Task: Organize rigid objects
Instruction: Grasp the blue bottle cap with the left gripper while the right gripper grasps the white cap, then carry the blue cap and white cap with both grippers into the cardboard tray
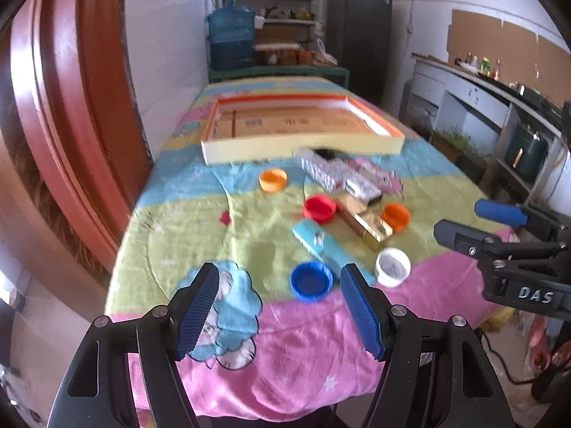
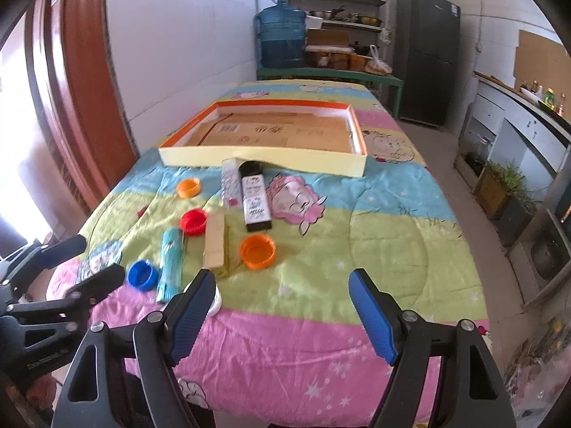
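Both grippers hover over the near edge of the table with jaws spread wide and nothing between them, so sorting has apparently not begun. The blue cap (image 1: 311,281) lies just ahead of the left gripper (image 1: 280,312), at about one o'clock; the next move calls for lowering around it. The white cap (image 1: 392,266) is partly hidden behind the right gripper's (image 2: 285,314) finger. The tray (image 2: 264,158) waits at twelve o'clock.

Both wrist cameras look forward and slightly down from the near end of the table (image 1: 285,356), hovering above its edge. The left view sits further left, the right further right; both share the lids, small boxes and tray (image 2: 260,158)
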The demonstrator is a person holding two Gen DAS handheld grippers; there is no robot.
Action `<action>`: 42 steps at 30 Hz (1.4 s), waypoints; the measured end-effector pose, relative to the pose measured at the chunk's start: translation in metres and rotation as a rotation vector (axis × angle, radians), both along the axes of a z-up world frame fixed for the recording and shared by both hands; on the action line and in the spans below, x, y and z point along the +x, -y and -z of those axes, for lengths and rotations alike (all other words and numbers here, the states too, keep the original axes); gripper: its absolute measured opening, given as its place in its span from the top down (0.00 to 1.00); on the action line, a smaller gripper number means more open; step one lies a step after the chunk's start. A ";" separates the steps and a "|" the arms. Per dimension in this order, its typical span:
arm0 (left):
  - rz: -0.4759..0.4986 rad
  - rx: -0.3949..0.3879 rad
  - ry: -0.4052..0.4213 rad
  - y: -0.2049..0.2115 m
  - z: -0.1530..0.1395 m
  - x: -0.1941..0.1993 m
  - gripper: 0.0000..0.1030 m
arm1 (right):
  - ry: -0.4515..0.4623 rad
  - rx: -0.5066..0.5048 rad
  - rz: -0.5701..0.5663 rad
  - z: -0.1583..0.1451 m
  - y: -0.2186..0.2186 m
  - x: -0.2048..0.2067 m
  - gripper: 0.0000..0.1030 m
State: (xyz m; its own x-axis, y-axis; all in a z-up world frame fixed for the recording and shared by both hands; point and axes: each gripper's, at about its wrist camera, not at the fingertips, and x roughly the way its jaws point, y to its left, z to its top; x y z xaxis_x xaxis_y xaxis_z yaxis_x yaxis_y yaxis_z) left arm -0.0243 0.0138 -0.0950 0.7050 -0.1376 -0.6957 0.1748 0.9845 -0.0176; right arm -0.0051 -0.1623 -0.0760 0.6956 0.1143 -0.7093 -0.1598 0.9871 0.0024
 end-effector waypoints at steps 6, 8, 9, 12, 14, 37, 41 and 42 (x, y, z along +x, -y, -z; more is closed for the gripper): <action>0.026 -0.005 -0.066 0.005 0.027 0.008 0.42 | -0.020 -0.009 -0.031 0.008 -0.004 -0.004 0.26; 0.033 0.007 -0.048 0.007 0.028 0.008 0.43 | -0.029 -0.005 -0.040 0.010 -0.004 -0.004 0.26; 0.039 0.009 -0.042 0.008 0.028 0.008 0.43 | -0.035 -0.002 -0.046 0.012 -0.004 -0.004 0.26; 0.058 0.007 -0.038 0.010 0.029 0.012 0.47 | -0.061 0.018 -0.078 0.016 -0.006 -0.004 0.28; 0.064 0.002 -0.032 0.010 0.029 0.014 0.51 | -0.075 0.041 -0.116 0.019 -0.009 -0.004 0.30; 0.074 -0.039 -0.013 0.000 0.021 0.020 0.70 | -0.075 -0.022 -0.255 0.033 -0.041 0.004 0.71; 0.064 -0.048 0.009 0.000 0.008 0.020 0.70 | -0.057 -0.015 -0.255 0.024 -0.038 0.003 0.71; 0.062 -0.049 0.013 0.000 0.005 0.020 0.70 | -0.049 -0.015 -0.254 0.020 -0.037 0.002 0.71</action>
